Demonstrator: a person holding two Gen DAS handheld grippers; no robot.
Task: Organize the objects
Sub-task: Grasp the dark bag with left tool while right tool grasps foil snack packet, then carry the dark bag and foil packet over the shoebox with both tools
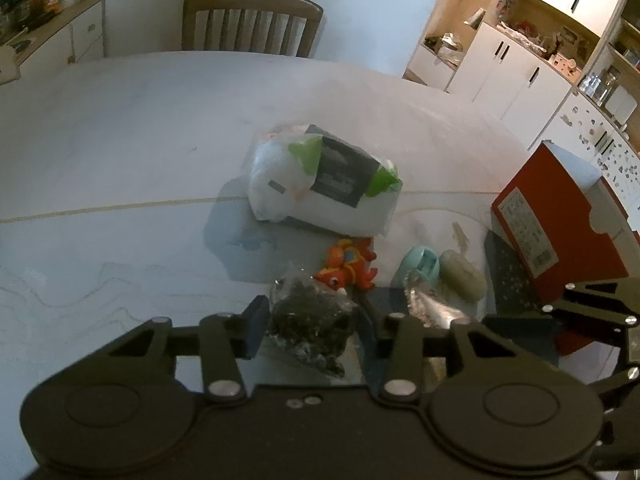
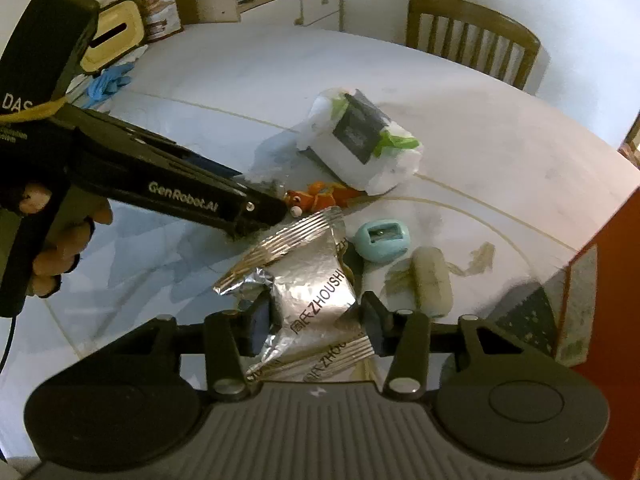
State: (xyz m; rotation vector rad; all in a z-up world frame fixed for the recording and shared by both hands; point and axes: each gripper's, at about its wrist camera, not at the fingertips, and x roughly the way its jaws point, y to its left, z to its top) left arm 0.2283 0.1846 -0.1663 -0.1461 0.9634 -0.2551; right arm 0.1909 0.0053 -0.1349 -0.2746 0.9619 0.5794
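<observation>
My left gripper (image 1: 312, 320) is shut on a clear bag of dark bits (image 1: 308, 316), its pads pressing both sides. In the right wrist view it reaches in from the left, held by a person's hand (image 2: 60, 240). My right gripper (image 2: 316, 320) is shut on a crumpled silver foil packet (image 2: 312, 280) that also shows in the left wrist view (image 1: 428, 304). Just beyond lie an orange toy fish (image 1: 348, 268) (image 2: 316, 198), a teal oval thing (image 1: 420, 266) (image 2: 382, 240) and a beige oblong piece (image 1: 464, 280) (image 2: 432, 280).
A white plastic bag (image 1: 324, 180) (image 2: 360, 140) with green and dark packaging lies mid-table on the white marbled table (image 1: 120, 140). A red box (image 1: 560, 220) stands at the right edge. A chair (image 1: 252, 20) is beyond the far side. A tissue box (image 2: 114, 36) and blue gloves (image 2: 108, 80) sit far left.
</observation>
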